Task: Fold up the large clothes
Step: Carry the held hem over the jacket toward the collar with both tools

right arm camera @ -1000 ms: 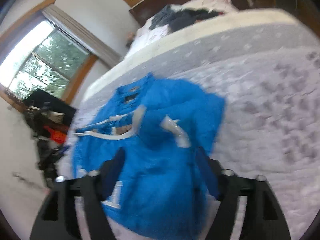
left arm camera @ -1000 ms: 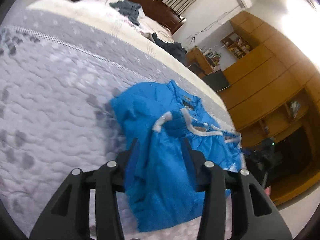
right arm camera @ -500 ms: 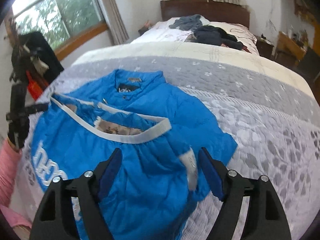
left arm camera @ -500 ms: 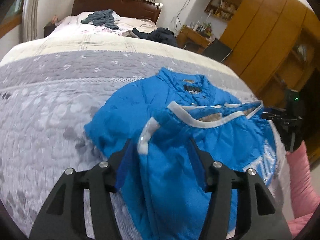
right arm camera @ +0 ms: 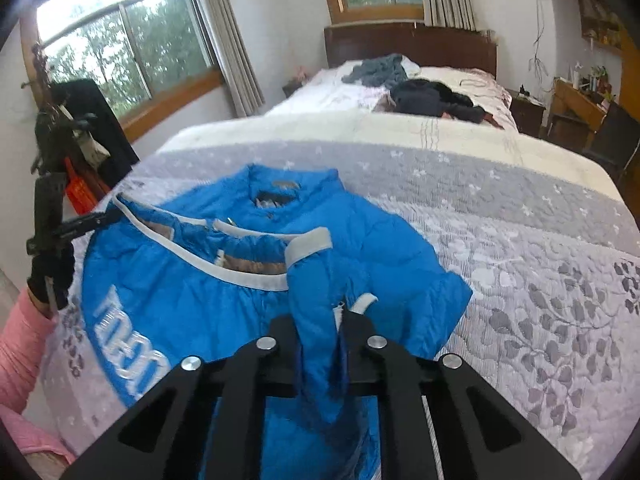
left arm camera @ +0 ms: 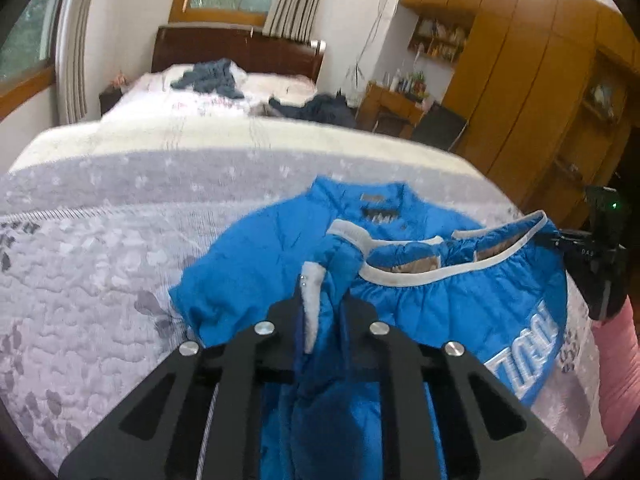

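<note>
jacket (left arm camera: 460, 312): blue padded garment with white trim, spread on the near part of the bed, collar toward the headboard; white lettering on its lower panel.
left gripper (left arm camera: 322, 304): clamped on a fold of the jacket beside a white cuff; cloth is bunched between the black fingers.
right gripper (right arm camera: 320, 320): closed on a blue sleeve fold of the jacket (right arm camera: 192, 292), fabric pinched between its fingers.
bed (right arm camera: 540, 264): grey quilt with a leaf pattern, a cream band behind it.
dark clothes (right arm camera: 432, 98): heaped near the wooden headboard (right arm camera: 412, 42).
sleeve (right arm camera: 20, 344): pink, at the left edge of the right wrist view.
</note>
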Demonstrator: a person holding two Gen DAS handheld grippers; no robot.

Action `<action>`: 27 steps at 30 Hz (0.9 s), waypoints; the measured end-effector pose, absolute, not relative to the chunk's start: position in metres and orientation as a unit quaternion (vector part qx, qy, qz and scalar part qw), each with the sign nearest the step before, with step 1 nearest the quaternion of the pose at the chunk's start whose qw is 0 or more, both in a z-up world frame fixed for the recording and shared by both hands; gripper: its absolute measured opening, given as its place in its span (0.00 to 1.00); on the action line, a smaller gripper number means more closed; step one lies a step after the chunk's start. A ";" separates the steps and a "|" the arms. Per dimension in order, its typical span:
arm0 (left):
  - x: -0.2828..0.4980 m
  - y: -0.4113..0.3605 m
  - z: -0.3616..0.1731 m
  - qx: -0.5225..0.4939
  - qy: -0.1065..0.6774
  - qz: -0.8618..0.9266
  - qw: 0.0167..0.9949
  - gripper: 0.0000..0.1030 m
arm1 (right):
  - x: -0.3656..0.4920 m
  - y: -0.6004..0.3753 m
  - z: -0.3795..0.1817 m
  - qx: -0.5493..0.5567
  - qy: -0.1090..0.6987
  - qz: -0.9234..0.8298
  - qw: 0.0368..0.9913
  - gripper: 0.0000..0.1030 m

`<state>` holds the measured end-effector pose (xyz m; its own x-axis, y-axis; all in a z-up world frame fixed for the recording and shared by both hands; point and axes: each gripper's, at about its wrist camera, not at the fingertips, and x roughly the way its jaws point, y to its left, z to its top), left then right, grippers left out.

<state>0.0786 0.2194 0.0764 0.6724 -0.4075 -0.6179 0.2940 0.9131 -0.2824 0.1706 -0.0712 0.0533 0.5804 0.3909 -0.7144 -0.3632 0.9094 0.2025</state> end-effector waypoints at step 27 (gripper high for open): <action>0.235 0.206 0.034 -0.097 0.444 -0.083 0.887 0.18 | 0.327 -0.088 -0.001 0.121 0.486 0.103 0.859 0.13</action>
<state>0.2355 0.2061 0.0340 0.5925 -0.2328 -0.7712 0.0610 0.9675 -0.2452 0.3273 -0.0883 -0.0006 0.5061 0.2948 -0.8105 -0.0602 0.9496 0.3078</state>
